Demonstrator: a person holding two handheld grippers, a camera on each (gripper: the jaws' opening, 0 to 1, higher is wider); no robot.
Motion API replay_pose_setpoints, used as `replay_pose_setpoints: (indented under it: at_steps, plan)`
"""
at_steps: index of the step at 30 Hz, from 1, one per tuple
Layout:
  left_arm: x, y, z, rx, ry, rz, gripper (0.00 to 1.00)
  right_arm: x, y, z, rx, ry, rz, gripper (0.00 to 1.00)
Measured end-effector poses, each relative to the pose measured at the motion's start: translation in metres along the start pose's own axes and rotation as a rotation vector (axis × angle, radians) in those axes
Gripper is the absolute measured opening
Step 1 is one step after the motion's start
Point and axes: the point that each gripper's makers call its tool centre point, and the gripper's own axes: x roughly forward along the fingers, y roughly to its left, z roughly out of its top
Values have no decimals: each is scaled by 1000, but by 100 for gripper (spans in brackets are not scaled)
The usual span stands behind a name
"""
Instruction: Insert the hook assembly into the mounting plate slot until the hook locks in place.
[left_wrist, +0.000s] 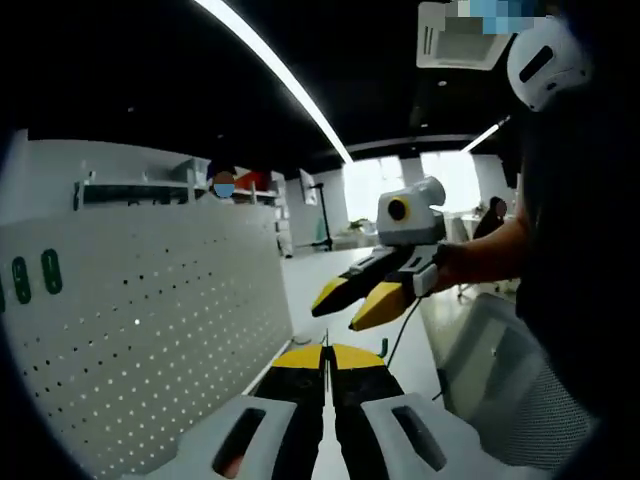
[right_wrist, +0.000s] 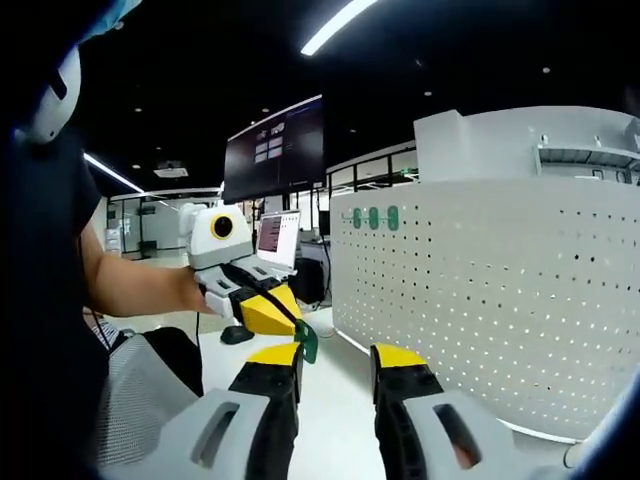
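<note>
Left tongs (left_wrist: 327, 357) pressed together, green hook (right_wrist: 307, 341) pinched at the tips. Right tongs (right_wrist: 340, 361) spread, holding nothing. White pegboard (right_wrist: 480, 290) stands just beside both, untouched.

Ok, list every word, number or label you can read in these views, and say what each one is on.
No text can be read in either view.
Wall monitor: rows of pale text, too small to read.
Laptop screen: blurred, unreadable.
Green tags on the pegboard: no legible marks.
</note>
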Motion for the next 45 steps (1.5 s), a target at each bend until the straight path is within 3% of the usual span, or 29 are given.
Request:
replay_pose_setpoints:
  at_steps: [6,23,45]
  plan:
    - [2,-8,6,6,-13,-32,1,0,16,4,-44,0,69,19]
    - [1,-23,15,-24,-60,-96,1,1,34,2,-111,23,141,6]
    - [0,-24,2,-28,-32,-121,3,-1,43,-2,-87,59,183,0]
